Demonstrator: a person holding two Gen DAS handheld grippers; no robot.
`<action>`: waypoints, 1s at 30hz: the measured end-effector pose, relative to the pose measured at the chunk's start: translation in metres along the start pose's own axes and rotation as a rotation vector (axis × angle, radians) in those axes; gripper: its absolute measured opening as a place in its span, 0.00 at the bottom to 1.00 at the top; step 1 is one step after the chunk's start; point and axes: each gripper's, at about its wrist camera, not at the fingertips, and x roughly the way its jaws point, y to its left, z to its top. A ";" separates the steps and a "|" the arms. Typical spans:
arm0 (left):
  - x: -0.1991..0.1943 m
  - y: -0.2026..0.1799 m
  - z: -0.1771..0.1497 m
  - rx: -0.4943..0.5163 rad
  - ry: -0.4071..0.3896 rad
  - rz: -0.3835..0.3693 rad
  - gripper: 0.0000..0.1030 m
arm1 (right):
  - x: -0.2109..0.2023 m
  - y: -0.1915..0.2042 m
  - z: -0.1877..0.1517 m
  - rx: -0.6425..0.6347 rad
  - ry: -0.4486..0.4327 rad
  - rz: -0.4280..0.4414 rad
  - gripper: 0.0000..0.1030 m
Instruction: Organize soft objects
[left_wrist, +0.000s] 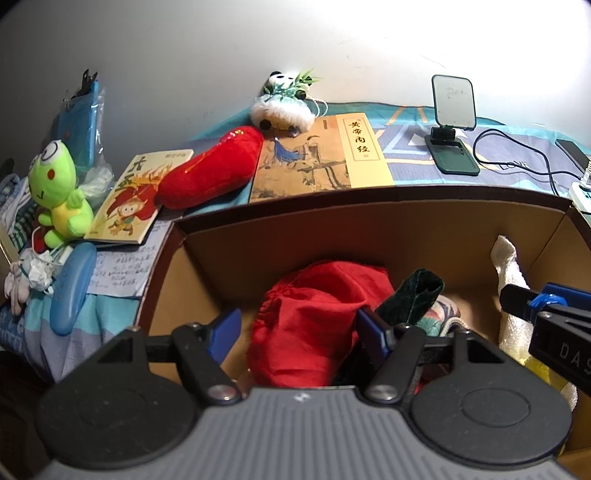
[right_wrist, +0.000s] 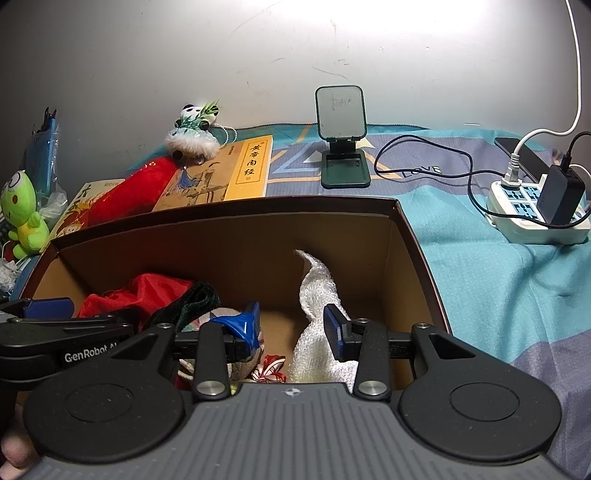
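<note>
Two grippers are parked over the open cardboard box (right_wrist: 413, 236) sitting on a teal bedspread (right_wrist: 480, 280). The left gripper (left_wrist: 295, 332) has its jaws spread wide with a red cloth bag (left_wrist: 314, 317) lying between them, but the pads don't look like they're pressing on it, so I'd call it released. The right gripper (right_wrist: 291, 328) has a narrower gap and hangs right by a white towel (right_wrist: 317, 295) that leans up against the box's right side; the right pad sits in front of the towel and nothing is pinched, so released too.

Also in the box: a dark green velvet pouch (left_wrist: 413, 295) beside the red bag.

Still outside, behind the box: a red plush chili (left_wrist: 210, 170), a green frog plush (left_wrist: 59, 192) off to the left, and a panda plush (left_wrist: 284, 103) by the wall. A yellow book (left_wrist: 332, 155) lies next to the chili, with a green phone stand (right_wrist: 343, 147) and a power strip (right_wrist: 532, 214) further right.
</note>
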 end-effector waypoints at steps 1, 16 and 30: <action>0.000 0.000 0.000 0.003 -0.001 -0.001 0.67 | 0.000 0.000 0.000 0.000 0.002 -0.001 0.21; 0.000 -0.002 -0.001 0.014 0.003 -0.004 0.67 | 0.003 0.002 0.001 -0.013 0.009 -0.020 0.21; 0.001 -0.002 0.000 0.010 0.014 -0.007 0.69 | 0.005 0.001 0.002 -0.014 0.028 -0.024 0.21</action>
